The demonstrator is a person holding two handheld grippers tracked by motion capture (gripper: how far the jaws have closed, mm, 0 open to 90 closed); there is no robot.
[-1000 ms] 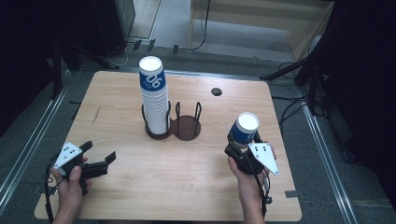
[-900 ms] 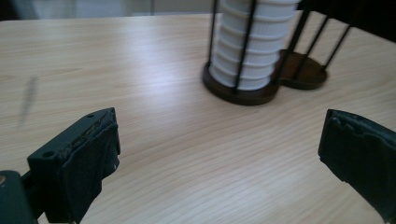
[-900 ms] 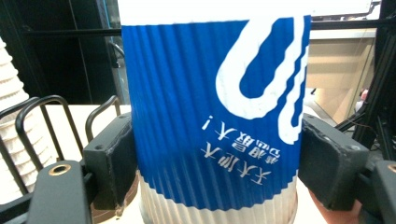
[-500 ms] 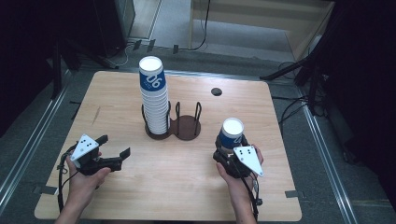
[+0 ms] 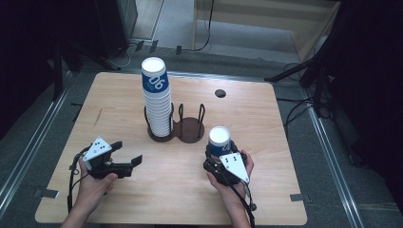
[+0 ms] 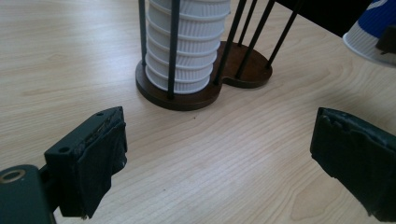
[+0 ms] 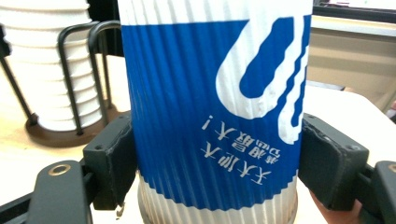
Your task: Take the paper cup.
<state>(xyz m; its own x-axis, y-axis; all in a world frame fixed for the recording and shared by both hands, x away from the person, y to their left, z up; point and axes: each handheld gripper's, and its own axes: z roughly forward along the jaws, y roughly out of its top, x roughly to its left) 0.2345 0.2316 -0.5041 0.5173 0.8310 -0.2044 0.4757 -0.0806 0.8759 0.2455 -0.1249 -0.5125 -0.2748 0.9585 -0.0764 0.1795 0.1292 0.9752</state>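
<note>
A tall stack of upside-down white and blue paper cups (image 5: 157, 99) stands in the left slot of a dark two-slot holder (image 5: 190, 130) with black wire rods. A single blue and white cup (image 5: 219, 141), upside down, sits between the jaws of my right gripper (image 5: 220, 152), just in front and right of the holder. The right gripper view has this cup (image 7: 210, 116) pressed between both pads (image 7: 112, 158). My left gripper (image 5: 127, 152) is open over bare table at the front left, its jaws wide apart and facing the stack (image 6: 187, 46).
The holder's right slot (image 5: 192, 127) has nothing in it. A small black hole (image 5: 220, 93) marks the tabletop at the back. The wooden table's front edge (image 5: 166, 221) lies close under my hands. Cables and metal rails run along the floor around it.
My right gripper has carried the cup leftward, closer to the holder. The left gripper has moved right, toward the table's middle, still open.
</note>
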